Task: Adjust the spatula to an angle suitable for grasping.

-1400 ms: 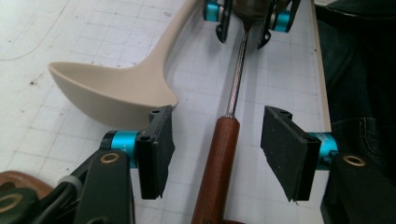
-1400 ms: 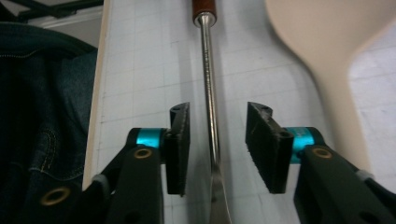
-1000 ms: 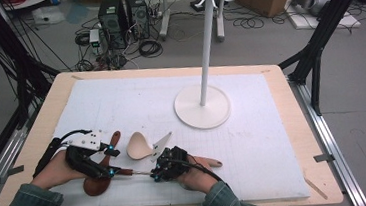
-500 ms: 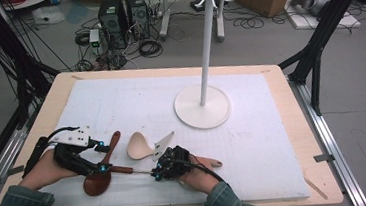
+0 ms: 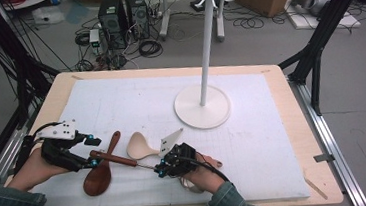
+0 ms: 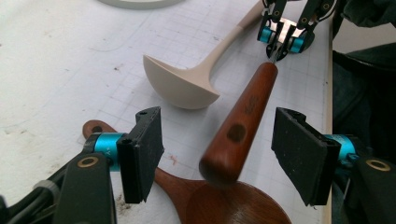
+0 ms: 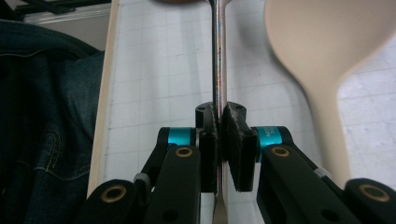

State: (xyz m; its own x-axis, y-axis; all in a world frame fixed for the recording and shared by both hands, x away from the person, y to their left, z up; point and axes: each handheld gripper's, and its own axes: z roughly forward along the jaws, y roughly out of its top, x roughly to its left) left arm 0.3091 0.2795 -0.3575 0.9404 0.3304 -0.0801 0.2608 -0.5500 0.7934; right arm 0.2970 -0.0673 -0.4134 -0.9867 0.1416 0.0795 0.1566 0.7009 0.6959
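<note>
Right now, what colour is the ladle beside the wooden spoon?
Cream; the ladle shows best in the left gripper view.

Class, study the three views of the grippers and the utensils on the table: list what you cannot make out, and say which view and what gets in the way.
- Working end of the wood-handled utensil: high view, hidden behind the right gripper and hand; right gripper view, cut off by the bottom edge.
- Wooden spoon bowl: left gripper view, cut by the bottom edge.
- Cream ladle handle end: left gripper view, behind the right gripper.
- Left gripper pads' contact: wide apart, handle end blurred.
</note>
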